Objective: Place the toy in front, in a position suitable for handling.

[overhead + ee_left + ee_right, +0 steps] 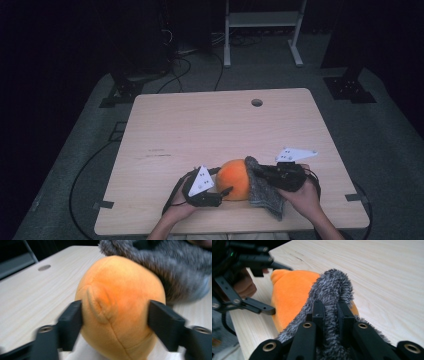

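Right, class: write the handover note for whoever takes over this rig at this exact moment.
Left gripper: jaws astride the orange plush ball, at its sides; a firm grip is unclear.
Right gripper: shut on the grey fuzzy cloth, which is draped against the ball's right side.
Both sit near the front edge of the wooden table.
Done: cloth picked up and brought onto the ball.
Left: probably wiping or covering the ball, then setting both down.

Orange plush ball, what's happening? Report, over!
Left gripper straddling orange plush ball, jaws at its sides. Right gripper shut on grey fuzzy cloth, draped against ball. Nothing in the way.
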`<state>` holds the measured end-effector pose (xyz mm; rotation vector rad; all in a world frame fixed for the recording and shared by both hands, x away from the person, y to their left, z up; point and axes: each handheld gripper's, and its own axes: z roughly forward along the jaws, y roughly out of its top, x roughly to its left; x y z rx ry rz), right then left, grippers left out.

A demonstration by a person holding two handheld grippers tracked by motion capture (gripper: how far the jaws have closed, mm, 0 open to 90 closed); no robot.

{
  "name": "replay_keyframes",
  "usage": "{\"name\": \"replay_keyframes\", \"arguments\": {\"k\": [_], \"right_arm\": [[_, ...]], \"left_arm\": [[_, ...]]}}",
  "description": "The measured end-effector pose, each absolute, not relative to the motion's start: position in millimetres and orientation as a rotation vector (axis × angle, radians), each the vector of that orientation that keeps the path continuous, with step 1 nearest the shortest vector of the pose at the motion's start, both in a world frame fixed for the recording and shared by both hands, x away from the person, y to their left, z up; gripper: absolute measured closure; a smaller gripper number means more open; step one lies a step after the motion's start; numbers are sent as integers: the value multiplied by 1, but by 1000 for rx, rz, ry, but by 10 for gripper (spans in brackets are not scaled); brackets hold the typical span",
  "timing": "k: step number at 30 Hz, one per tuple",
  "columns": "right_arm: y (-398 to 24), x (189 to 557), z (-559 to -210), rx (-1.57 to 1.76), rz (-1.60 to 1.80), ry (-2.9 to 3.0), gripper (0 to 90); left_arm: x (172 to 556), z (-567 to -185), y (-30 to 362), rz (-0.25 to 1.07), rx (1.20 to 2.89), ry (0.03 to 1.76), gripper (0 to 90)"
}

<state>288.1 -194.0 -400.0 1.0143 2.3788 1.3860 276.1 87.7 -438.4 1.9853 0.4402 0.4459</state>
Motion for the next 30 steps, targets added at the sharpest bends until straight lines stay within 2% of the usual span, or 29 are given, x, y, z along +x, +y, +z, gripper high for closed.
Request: {"name": "replay_keyframes", "arguments": {"k": [2,6,7,10,11,12,13,16,18,24,30], "right_arm": [[-191,286,-399,993,1374,2377,789],[-181,277,-397,883,1376,2404,787],[-180,276,-397,871,1373,2407,787],[-179,275,-397,865,1363,2401,788],[-179,275,-396,870,1360,2382,788],[-179,275,-396,870,1360,2382,788],[-180,274,-393,869,1379,2347,788],[-180,274,-391,862,1425,2305,788],[-176,275,-393,852,1420,2299,788],[-180,282,-407,902,1383,2359,789],[-195,283,-415,1017,1362,2387,790]], "left_arm": [[277,-436,87,420,1981,457,181],[280,-431,80,364,1976,538,148],[280,-431,79,384,1997,544,161],[278,-432,76,432,2001,537,320],[273,-431,74,514,1979,506,371],[273,-431,74,514,1979,506,390],[269,-429,70,571,1943,473,402],[267,-428,67,647,1930,424,412],[268,-430,67,652,1937,414,403],[278,-438,92,556,1974,440,406],[274,-440,101,537,1993,434,405]]}}
